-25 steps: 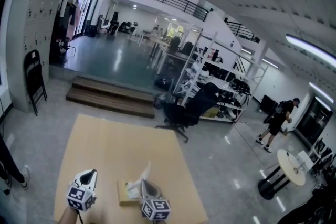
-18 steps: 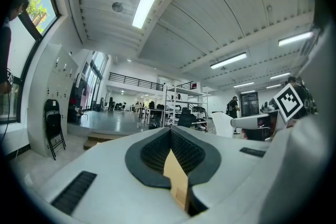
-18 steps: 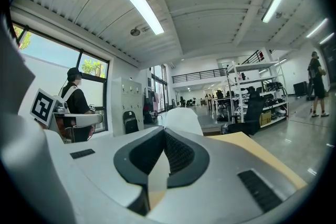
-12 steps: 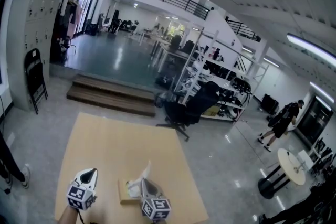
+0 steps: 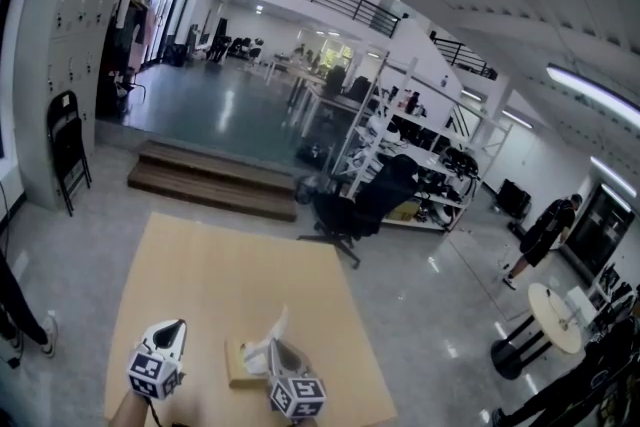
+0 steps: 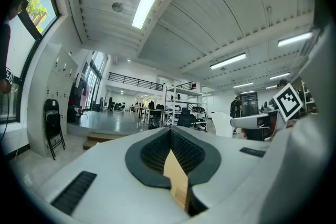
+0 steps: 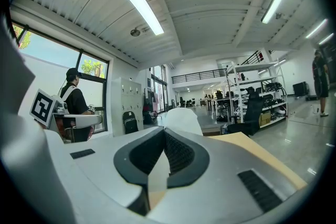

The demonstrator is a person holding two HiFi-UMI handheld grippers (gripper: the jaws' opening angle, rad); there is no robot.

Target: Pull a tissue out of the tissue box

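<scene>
A tan tissue box (image 5: 238, 367) lies on the wooden table (image 5: 230, 265) near its front edge. A white tissue (image 5: 272, 335) stands up out of the box. My right gripper (image 5: 278, 351) is at the box's right side, level, its jaws closed on the tissue's lower part. In the right gripper view the tissue (image 7: 181, 119) rises just past the closed tips of the right gripper (image 7: 164, 131), and a pale strip shows between the pads. My left gripper (image 5: 172, 331) hovers left of the box, apart from it. The left gripper (image 6: 170, 131) is shut and holds nothing.
Beyond the table's far edge stand a black office chair (image 5: 355, 205), wooden steps (image 5: 215, 183) and metal shelves (image 5: 410, 165). A round white table (image 5: 555, 315) and a walking person (image 5: 545, 233) are at the right. A folding chair (image 5: 65, 150) stands at the left.
Both grippers, the box and the tissue keep their places. Only the person far off at the right has walked a little further right.
</scene>
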